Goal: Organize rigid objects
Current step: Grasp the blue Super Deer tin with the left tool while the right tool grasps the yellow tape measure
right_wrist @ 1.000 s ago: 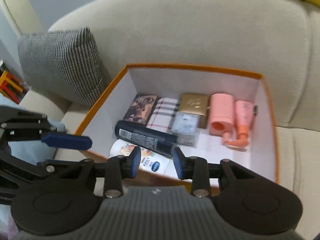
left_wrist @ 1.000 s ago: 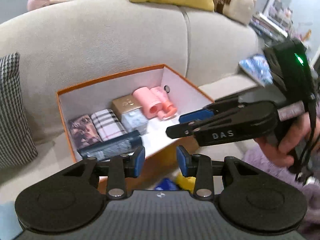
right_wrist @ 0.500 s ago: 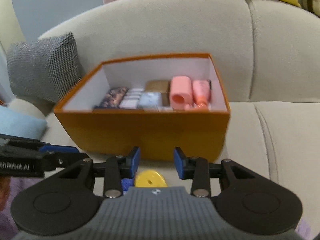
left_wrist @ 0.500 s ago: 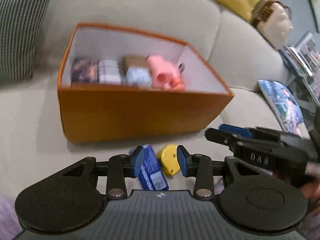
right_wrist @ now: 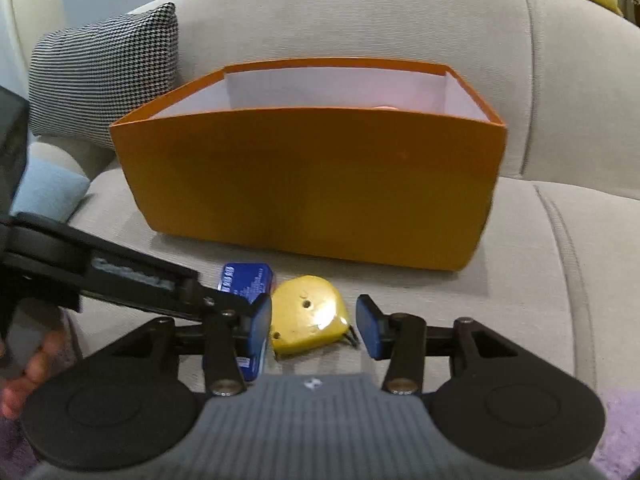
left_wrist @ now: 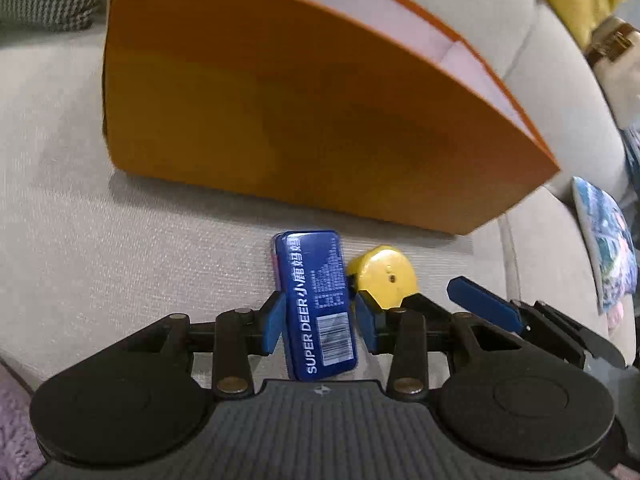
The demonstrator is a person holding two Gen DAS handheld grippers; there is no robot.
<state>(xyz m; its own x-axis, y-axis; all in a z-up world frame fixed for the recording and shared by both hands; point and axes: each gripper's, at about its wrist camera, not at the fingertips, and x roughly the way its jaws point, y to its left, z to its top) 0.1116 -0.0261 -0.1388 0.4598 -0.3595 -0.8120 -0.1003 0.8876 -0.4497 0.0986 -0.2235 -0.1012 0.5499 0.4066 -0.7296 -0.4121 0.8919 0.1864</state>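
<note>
Blue tin (left_wrist: 316, 304) lying flat on the beige sofa seat (left_wrist: 120, 248), just in front of the orange box (left_wrist: 304, 120). Label reads "SUPER DEER" in white, plus a few Chinese characters, a block of tiny print too small to make out, and a barcode near the close end. Sitting right between the blue pads of the left gripper (left_wrist: 320, 322), with slim gaps on both sides, so not pinched, just straddled.

Yellow tape measure (right_wrist: 308, 314) right beside the tin, touching or near enough, also on the seat in front of the box. No readable writing on it, only a small screw hole in the face. Right gripper (right_wrist: 314, 328) straddling it, jaws opening; left pad close to the case, right pad clearly off it. So nothing grasped there either.

Some lettering on the left gripper's arm in the right wrist view, but too blurred to read. Houndstooth cushion (right_wrist: 108, 68) off to the left behind the box.
</note>
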